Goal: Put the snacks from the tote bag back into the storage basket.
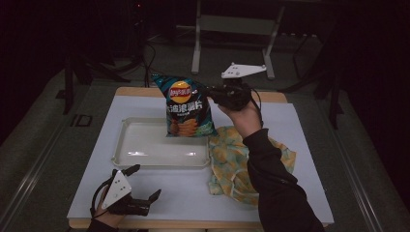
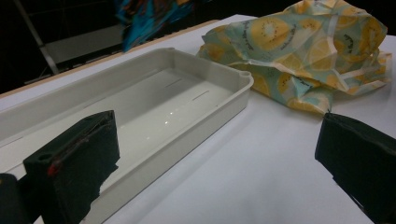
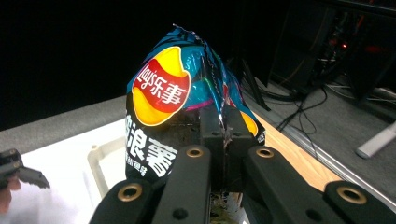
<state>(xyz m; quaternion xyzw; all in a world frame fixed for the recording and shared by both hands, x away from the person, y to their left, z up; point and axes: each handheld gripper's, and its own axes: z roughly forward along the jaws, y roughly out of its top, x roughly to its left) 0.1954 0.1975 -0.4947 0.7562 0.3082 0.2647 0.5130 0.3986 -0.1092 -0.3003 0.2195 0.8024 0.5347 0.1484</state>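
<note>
High view: right gripper point(image 1: 212, 93) has its fingers clamped on the edge seam of the chip bag point(image 1: 185, 107), which hangs over the tray point(image 1: 121, 151), long axis near vertical, logo end up. Left gripper point(image 1: 145, 182) rests on the counter point(image 1: 300, 145), fingers spread, empty.
Left gripper view: tray ahead, fruit-print cloth point(image 2: 299, 56) just beside it.
Right gripper view: pinch sits on thin foil seam only. Risk: bag swings or slips out, landing off the tray.

The chip bag point(image 1: 184, 107) hangs from the right gripper point(image 1: 211, 93), to its left, above the tray's point(image 1: 159, 159) far edge. The cloth bag point(image 1: 231, 162) lies below that gripper, probably touching the tray; the left gripper point(image 1: 145, 183) sits before the tray
</note>
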